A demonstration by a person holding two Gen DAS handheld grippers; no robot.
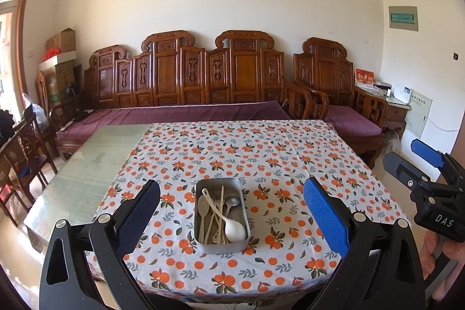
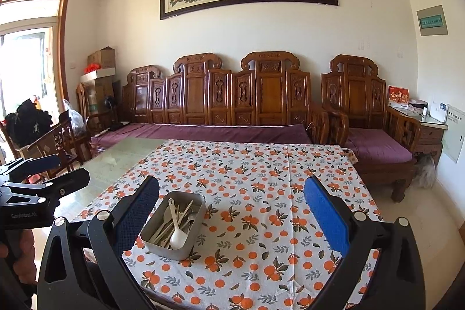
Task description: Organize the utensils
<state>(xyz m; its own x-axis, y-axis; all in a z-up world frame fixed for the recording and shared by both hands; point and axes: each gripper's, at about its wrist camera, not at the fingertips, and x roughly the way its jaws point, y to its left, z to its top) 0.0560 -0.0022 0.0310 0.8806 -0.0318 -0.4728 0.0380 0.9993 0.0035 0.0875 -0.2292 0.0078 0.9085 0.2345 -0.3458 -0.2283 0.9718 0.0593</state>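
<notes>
Hovering above the bench's (image 1: 203,153) near edge, left tool (image 1: 231,211) and right tool (image 2: 232,211) both gape, empty. The metal tin (image 1: 203,246) of jumbled utensils (image 1: 223,217) sits at 6 o'clock; cloth around lies bare, handles overlapping indistinctly.

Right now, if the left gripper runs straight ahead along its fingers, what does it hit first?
Probably the rectangular metal tin of spoons and chopsticks: it sits centred between the open left gripper fingers, on the orange-print tablecloth. Depth is unclear; nothing else shows in that line.
</notes>
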